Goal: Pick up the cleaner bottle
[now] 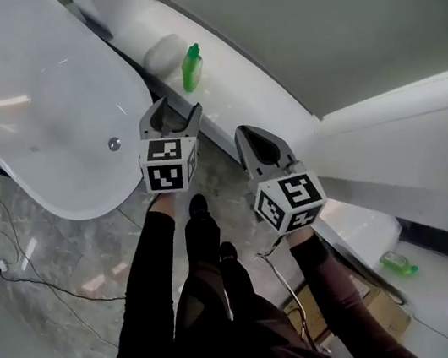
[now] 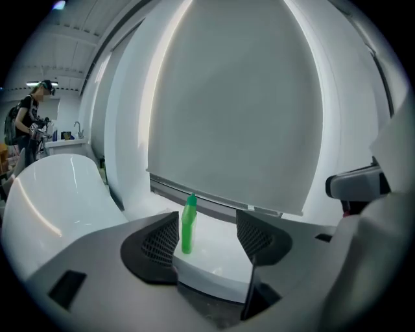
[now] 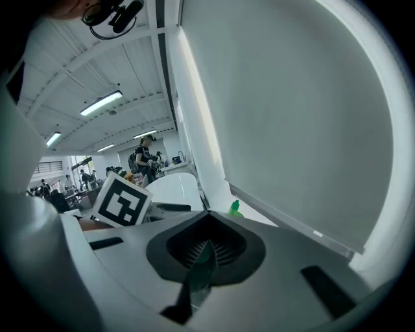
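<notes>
Wall: a big grey wall panel (image 1: 333,17) fills the upper right of the head view, and both gripper views face it.
Tub: a white bathtub (image 1: 39,103) sits at upper left, with its drain (image 1: 114,143) near the end closest to the grippers.
Floor: a marble floor (image 1: 92,257) with a thin cable (image 1: 15,262) trailing across it on the left.
Ledge: a white ledge (image 1: 233,86) runs along the foot of the wall, just past the tub.
Person: black sleeves (image 1: 153,289) reach forward, one gripper in each hand, side by side over the gap between tub and ledge.
Left gripper: the left gripper (image 1: 178,112) has its jaws wide apart with nothing touching the pads. In its own view the bottle lines up in the gap, closer to the left jaw, but it's clearly still out ahead of the tips.
Right gripper: the right gripper (image 1: 250,133) has its jaws pressed together and holds nothing.
Task thing: the cleaner bottle (image 2: 188,224), green, stands upright on the ledge close to the wall, just ahead of the left gripper. Only its cap peeks over the right gripper's body in that view.
Next to it: a white rounded lump (image 1: 161,56) sits just beside the bottle on the tub side. Honestly can't tell what it is.
Extra: a second green bottle (image 1: 398,263) lies on its side on the ledge, way off at lower right.
</notes>
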Tool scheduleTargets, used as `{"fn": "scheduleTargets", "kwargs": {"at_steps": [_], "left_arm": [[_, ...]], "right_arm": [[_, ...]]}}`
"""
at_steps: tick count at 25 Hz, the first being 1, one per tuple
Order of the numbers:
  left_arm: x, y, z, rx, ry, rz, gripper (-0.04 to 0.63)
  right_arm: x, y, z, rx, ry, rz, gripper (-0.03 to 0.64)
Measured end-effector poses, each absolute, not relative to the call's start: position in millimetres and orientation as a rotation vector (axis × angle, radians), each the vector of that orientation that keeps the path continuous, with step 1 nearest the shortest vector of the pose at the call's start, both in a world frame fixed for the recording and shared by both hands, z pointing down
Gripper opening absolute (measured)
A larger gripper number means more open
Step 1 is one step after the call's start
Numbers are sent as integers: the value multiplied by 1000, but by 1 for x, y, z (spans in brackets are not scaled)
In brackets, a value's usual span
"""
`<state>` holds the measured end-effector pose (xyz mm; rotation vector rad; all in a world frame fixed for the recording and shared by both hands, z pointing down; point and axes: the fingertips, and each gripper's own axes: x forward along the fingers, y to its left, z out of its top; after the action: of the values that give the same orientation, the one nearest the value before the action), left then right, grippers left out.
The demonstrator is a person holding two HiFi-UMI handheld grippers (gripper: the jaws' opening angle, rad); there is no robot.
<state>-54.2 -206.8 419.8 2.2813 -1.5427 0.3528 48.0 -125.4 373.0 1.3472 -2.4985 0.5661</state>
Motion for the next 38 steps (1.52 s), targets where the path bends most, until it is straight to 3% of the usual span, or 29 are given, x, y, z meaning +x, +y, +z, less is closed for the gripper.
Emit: {"fn": "scheduleTargets", "kwargs": {"at_steps": [9, 21, 38], "left_arm": [[-42, -293, 522, 2255, -1499, 446, 281], [-44, -331, 620, 2230, -1435, 447, 281], [-24, -372, 668, 2348, -1475, 487, 281]], "right_arm": [[52, -201, 457, 1386, -2390, 632, 2], [60, -243, 548, 1475, -2315, 748, 2], [63, -260, 613, 1494, -2275, 817, 2]]}}
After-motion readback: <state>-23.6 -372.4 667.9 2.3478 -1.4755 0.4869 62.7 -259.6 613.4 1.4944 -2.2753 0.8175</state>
